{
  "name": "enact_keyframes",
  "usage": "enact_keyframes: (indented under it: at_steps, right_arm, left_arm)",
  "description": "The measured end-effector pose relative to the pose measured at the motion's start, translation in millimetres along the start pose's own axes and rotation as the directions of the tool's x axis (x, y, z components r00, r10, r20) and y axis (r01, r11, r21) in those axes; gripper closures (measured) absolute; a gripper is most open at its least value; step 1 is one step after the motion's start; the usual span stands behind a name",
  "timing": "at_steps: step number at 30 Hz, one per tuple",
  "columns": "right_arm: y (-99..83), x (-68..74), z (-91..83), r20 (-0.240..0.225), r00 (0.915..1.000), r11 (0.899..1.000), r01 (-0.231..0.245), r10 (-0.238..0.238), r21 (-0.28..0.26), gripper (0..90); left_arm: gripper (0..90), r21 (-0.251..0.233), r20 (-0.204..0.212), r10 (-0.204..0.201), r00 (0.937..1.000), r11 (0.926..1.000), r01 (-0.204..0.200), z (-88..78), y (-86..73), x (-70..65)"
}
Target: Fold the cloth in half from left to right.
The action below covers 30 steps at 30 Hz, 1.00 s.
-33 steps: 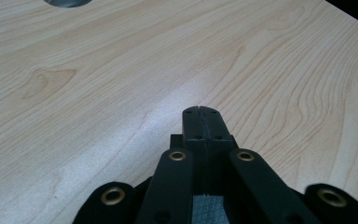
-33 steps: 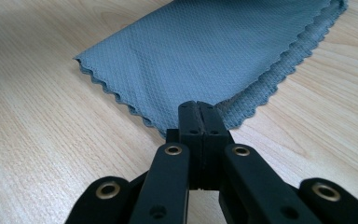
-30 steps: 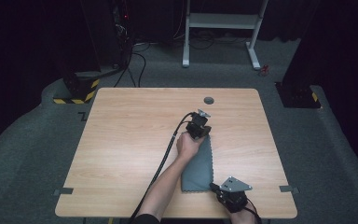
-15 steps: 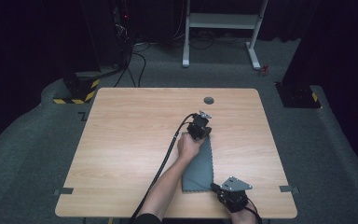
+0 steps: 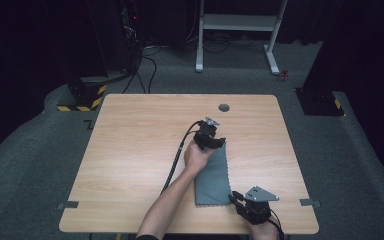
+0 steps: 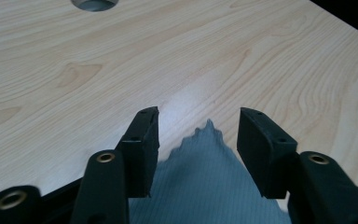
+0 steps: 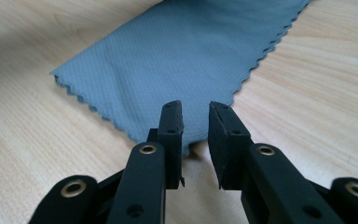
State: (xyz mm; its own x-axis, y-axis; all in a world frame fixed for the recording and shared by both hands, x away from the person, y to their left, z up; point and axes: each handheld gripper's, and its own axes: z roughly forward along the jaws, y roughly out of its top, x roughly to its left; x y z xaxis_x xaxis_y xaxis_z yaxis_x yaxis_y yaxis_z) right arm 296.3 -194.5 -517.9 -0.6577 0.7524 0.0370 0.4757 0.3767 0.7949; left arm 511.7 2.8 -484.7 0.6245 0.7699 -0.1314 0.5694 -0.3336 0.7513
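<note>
A grey-blue cloth with zigzag edges lies flat on the wooden table. My left gripper sits at its far corner. In the left gripper view its jaws have just been opening. They stand wide apart, with the cloth's pointed corner lying loose on the table between them. My right gripper is at the cloth's near right corner. Its jaws have just been opening to a narrow gap. The cloth's edge lies just beyond and below the tips, not pinched.
A round cable hole is in the table near the far edge, also seen in the left gripper view. The left gripper's cable trails along the forearm. The table's front edge is close behind the right gripper.
The left hand and gripper have shifted slightly at the cloth's far corner. The cloth and the right gripper stay where they were.
</note>
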Motion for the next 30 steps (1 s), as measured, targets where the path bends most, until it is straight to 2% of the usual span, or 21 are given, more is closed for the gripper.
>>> enact_keyframes:
  at_steps: [5,7,8,10,15,19,24,27,30]
  right_arm:
    - [9.6,-7.7,11.7,-0.017,0.9994,1.000,0.029,-0.029,0.008,75.0]
    - [15.4,-12.1,22.3,-0.051,0.9982,0.999,0.032,-0.030,0.028,74.0]
    - [17.5,-13.6,26.6,-0.054,0.9981,0.999,0.031,-0.029,0.035,73.7]
    - [21.7,-16.1,33.4,-0.054,0.9979,0.998,0.039,-0.036,0.047,73.4]
    - [28.1,-18.0,38.5,-0.040,0.9974,0.996,0.063,-0.060,0.062,72.9]
    - [29.2,-21.0,40.9,-0.038,0.9968,0.994,0.073,-0.070,0.084,71.7]
    - [29.5,-22.3,41.3,-0.033,0.9965,0.992,0.080,-0.077,0.100,70.8]
    - [29.0,-24.4,41.1,-0.034,0.9965,0.991,0.079,-0.076,0.105,69.3]
    - [28.0,-27.2,40.9,-0.041,0.9962,0.992,0.081,-0.077,0.097,68.8]
  left_arm:
    - [45.9,0.005,-0.015,0.041,0.9990,0.9992,-0.041,-36.9,-22.1,-0.8]
    - [45.2,0.020,-0.022,0.071,0.9972,0.9973,-0.071,-52.2,-36.9,-2.5]
    - [44.8,0.026,-0.023,0.073,0.9971,0.9970,-0.073,-56.8,-42.3,-3.8]
    - [44.3,0.031,-0.026,0.093,0.9953,0.9952,-0.092,-71.0,-59.9,-7.0]
    - [43.9,0.035,-0.025,0.103,0.9944,0.9942,-0.102,-91.1,-92.5,-18.3]
    - [44.1,0.033,-0.003,0.099,0.9951,0.9946,-0.099,-101.0,-113.8,-31.6]
    - [43.4,0.038,-0.013,0.149,0.9888,0.9882,-0.148,-106.3,-129.9,-46.7]
    - [42.9,0.050,-0.011,0.163,0.9866,0.9855,-0.162,-108.2,-138.9,-52.8]
    - [42.3,0.057,-0.006,0.160,0.9870,0.9855,-0.160,-109.3,-148.4,-55.9]
